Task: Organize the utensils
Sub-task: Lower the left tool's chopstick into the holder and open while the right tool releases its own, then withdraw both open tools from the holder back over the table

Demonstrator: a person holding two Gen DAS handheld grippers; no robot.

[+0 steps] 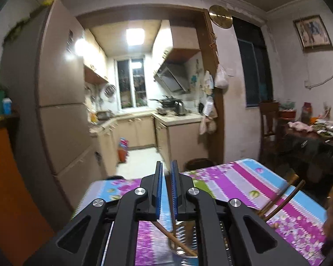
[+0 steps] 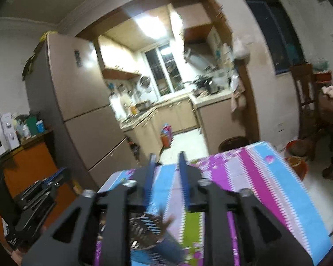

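The left claw (image 1: 166, 166) is held out low over the near edge of the table (image 1: 244, 177), pointing almost level towards the kitchen doorway with only a slight dip. Its blue pads are drawn nearly together, leaving a slit. A thin dark stick (image 1: 172, 204) runs down that slit against the right-hand pad; I cannot tell whether it is actually pinched.

Right under this claw stands a round metal mesh holder (image 1: 184, 232) on the flowered cloth of pink, purple and blue stripes. A pale brown wooden chopstick (image 1: 177, 241) lies slanted across its mouth, upper end to the left, lower end over the right of the rim.

Further right, two more brown chopsticks (image 1: 284, 197) poke up at a slant beyond the claw's outer arm. What they rest in is hidden.

The right claw (image 2: 167, 157) hangs beside the left one, also near level and rolled a little. Its pads stand apart, with only striped cloth showing between them. From its own camera, the holder sits blurred below its fingers.
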